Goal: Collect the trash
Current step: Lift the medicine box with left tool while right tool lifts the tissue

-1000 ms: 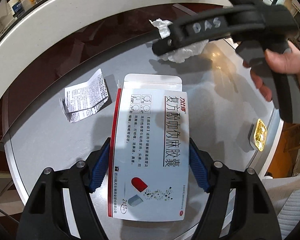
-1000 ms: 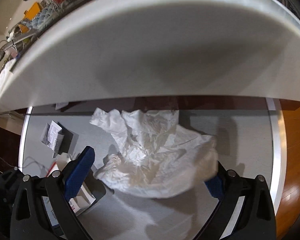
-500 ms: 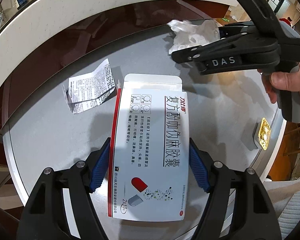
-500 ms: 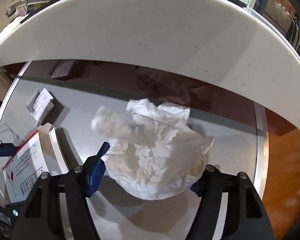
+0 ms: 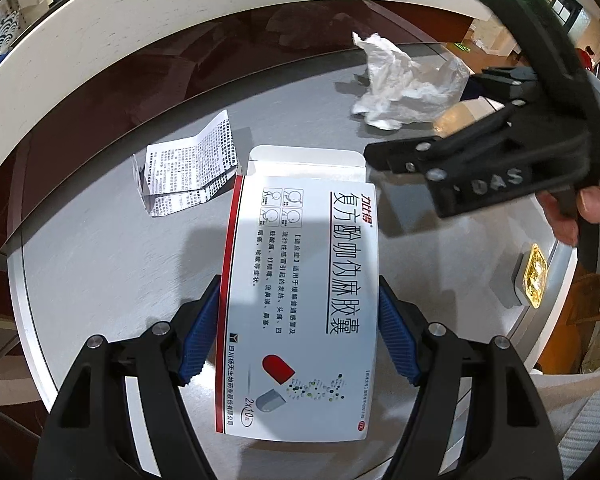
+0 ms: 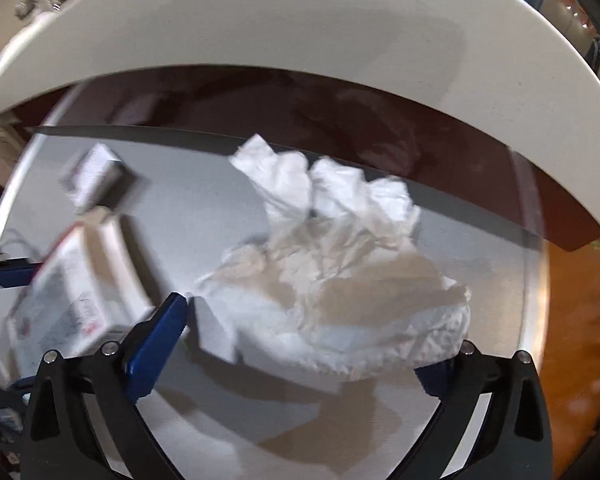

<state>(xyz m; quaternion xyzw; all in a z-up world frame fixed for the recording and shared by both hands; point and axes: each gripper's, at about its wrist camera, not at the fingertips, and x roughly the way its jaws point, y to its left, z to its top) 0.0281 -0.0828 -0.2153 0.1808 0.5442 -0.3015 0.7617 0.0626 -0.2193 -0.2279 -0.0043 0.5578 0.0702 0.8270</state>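
Note:
My left gripper [image 5: 300,340] is shut on a white medicine box [image 5: 304,288] with a red edge and Chinese print, its end flap open. A folded printed leaflet [image 5: 188,176] lies on the grey table [image 5: 100,264] to the box's left. A crumpled white tissue [image 5: 404,88] lies at the far right, with my right gripper [image 5: 476,108] right beside it. In the right wrist view the tissue [image 6: 340,280] sits between the wide-apart blue pads of my right gripper [image 6: 304,344]. The box [image 6: 72,292] and leaflet [image 6: 92,176] show blurred at the left.
A white curved counter edge [image 5: 140,32] rises behind the table, above a dark red panel [image 5: 148,92]. A grey holder with a gold emblem [image 5: 534,280] sits at the table's right rim. Wooden floor [image 6: 572,320] lies beyond the right edge.
My right gripper has swung lower and to the right around the tissue, its jaws narrowing a little. The left gripper keeps hold of the box, lifted slightly.

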